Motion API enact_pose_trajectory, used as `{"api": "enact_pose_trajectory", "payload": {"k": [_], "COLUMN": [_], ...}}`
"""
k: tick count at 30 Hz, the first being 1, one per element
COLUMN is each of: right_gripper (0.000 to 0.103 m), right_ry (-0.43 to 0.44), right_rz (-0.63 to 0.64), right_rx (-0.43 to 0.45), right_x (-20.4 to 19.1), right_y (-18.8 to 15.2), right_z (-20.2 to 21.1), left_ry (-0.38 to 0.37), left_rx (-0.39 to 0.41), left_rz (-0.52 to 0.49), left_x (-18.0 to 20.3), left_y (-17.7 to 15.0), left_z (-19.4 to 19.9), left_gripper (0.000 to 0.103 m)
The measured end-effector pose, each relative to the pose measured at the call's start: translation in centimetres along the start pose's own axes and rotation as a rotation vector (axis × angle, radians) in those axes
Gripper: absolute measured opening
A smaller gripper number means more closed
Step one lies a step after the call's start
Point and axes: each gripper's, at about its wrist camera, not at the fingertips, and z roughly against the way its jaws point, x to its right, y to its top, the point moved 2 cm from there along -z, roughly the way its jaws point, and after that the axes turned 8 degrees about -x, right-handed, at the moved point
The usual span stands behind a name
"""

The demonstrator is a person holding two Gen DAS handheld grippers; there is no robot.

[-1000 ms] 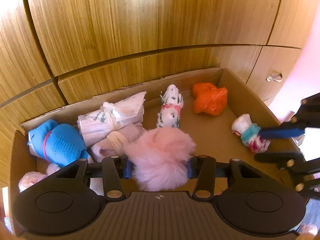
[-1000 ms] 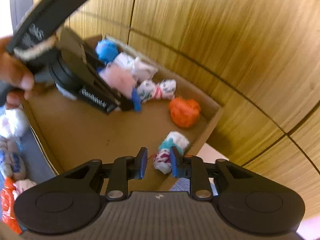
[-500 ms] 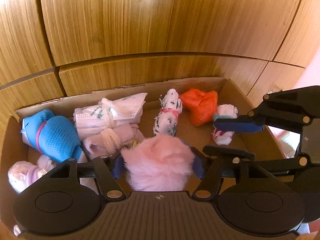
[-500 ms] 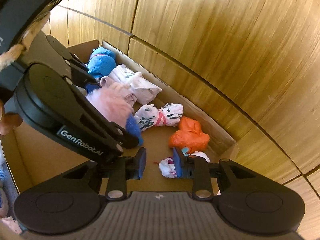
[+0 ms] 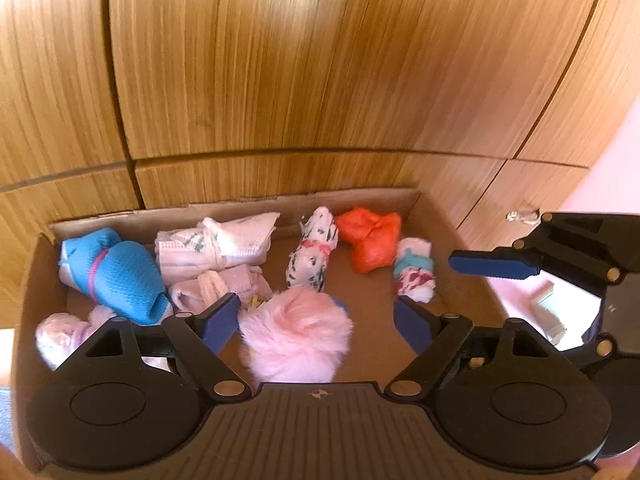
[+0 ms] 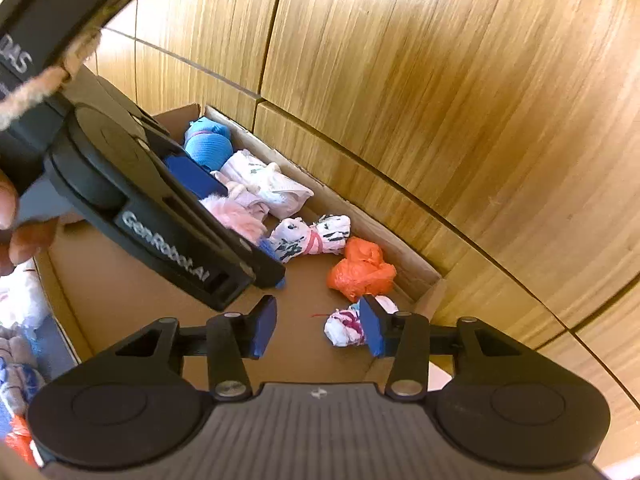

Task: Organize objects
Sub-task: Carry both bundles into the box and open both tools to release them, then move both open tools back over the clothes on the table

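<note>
A cardboard box (image 5: 360,206) holds several rolled bundles. My left gripper (image 5: 316,326) is open over the box; a fluffy pink bundle (image 5: 296,338) lies between its spread fingers, free of the pads. My right gripper (image 6: 318,330) is open too; a white bundle with a teal band (image 5: 414,274) lies on the box floor by its right finger, also in the right wrist view (image 6: 344,328). An orange bundle (image 5: 370,246), a white black-patterned bundle (image 5: 312,260), white and pale pink rolls (image 5: 216,248) and a blue bundle (image 5: 112,276) line the back wall.
Wooden cabinet doors (image 5: 320,60) rise right behind the box. The right gripper (image 5: 560,264) reaches in from the right in the left wrist view. More bundles (image 6: 18,320) lie outside the box at the left in the right wrist view.
Both grippers have opened. The left let go of the fluffy pink bundle; the right let go of the teal-banded bundle, which now lies beside the orange one.
</note>
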Motion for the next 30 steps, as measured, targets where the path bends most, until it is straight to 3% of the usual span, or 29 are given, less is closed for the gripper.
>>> {"api": "enact_pose_trajectory", "payload": {"k": [16, 24, 30], "right_gripper": [0.061, 0.078, 0.082], "right_ry": [-0.023, -0.025, -0.022], "right_rz": [-0.016, -0.076, -0.121], "right_rx": [0.023, 0.092, 0.122], "right_x": [-2.4, -4.4, -6.6], "right_y": [-1.1, -3.7, -6.7], "right_z": [5.4, 9.4, 11.7], "left_ry": [0.030, 0.099, 0.176], "left_rx": [0.047, 0.142, 0.222], "left_rz": [-0.060, -0.130, -0.179], "left_x": [2.2, 1.5, 0.8], "left_y": [-3.1, -8.1, -13.4], "left_z": [5.1, 9.7, 12.3], "left_gripper": [0.091, 0.096, 0.100]}}
